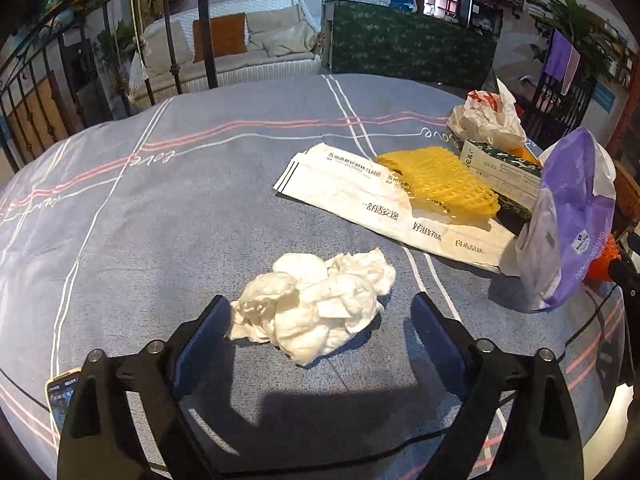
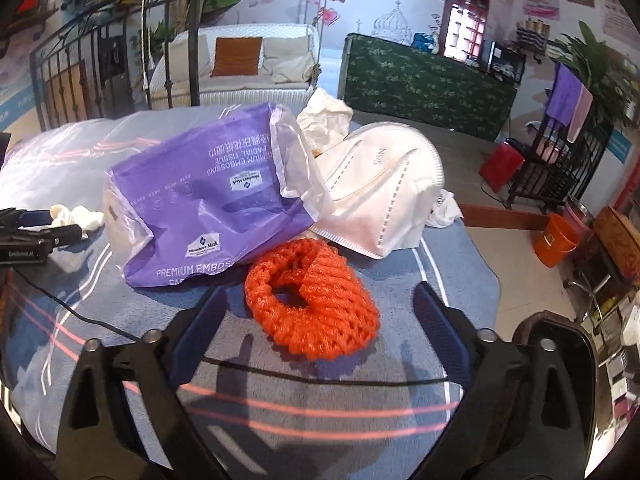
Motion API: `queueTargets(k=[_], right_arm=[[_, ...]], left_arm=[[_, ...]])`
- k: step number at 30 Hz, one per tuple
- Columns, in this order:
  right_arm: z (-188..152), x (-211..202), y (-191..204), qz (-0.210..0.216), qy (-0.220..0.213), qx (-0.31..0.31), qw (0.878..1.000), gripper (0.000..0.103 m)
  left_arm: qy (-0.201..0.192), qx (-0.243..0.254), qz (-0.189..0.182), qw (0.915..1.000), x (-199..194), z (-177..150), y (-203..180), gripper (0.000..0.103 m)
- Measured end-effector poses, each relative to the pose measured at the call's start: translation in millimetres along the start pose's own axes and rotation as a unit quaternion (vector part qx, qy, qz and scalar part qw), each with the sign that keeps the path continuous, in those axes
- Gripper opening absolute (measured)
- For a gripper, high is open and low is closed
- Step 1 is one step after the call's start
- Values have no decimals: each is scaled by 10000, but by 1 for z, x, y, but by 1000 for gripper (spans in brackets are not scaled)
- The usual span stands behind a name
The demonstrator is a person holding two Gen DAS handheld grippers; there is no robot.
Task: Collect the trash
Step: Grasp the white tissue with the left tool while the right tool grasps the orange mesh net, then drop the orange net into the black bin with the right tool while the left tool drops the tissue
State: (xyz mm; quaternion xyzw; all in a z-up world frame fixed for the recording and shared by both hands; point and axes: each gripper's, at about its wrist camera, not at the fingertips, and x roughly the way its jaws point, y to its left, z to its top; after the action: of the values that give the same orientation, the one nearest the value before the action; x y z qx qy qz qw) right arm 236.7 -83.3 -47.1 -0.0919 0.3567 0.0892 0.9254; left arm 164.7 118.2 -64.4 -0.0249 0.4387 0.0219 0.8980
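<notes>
Trash is scattered on a bed (image 1: pixel 160 220). Left wrist view: crumpled tissue (image 1: pixel 316 306) lies between the open jaws of the left gripper (image 1: pixel 316 320); it could tear or shed. Right wrist view: orange foam net (image 2: pixel 316 300) sits between the right gripper's (image 2: pixel 320 312) open jaws, touching the purple tissue pack (image 2: pixel 208 196), which could get snagged.

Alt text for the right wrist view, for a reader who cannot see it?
The open right gripper straddles an orange foam net on a blue-grey bedspread. Behind the net lie a purple tissue pack and a white N95 mask.
</notes>
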Motion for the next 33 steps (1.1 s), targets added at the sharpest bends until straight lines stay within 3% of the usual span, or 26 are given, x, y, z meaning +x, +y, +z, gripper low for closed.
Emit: queueTargets(k=[4, 7, 9, 12, 23, 33], right_arm=[[-5, 10, -2, 107, 183, 7, 9998, 48], [-10, 9, -6, 247, 172, 181, 9994, 36], [-13, 6, -9, 300, 136, 288, 9990, 34], [-17, 0, -12, 326, 74, 460, 9984, 31], [-39, -31, -24, 329, -142, 985, 9945, 30], [-67, -74, -48, -38, -452, 1272, 9908, 30]], left_arm=[[7, -133, 15, 9999, 4, -4, 7, 68], [-104, -198, 74, 9997, -1, -8, 14, 52], [-167, -339, -21, 9993, -5, -10, 20, 43], [-232, -475, -118, 9985, -9, -8, 24, 38], [-746, -718, -655, 9925, -52, -28, -2, 37], [-1169, -99, -1553, 9809, -87, -36, -77, 37]])
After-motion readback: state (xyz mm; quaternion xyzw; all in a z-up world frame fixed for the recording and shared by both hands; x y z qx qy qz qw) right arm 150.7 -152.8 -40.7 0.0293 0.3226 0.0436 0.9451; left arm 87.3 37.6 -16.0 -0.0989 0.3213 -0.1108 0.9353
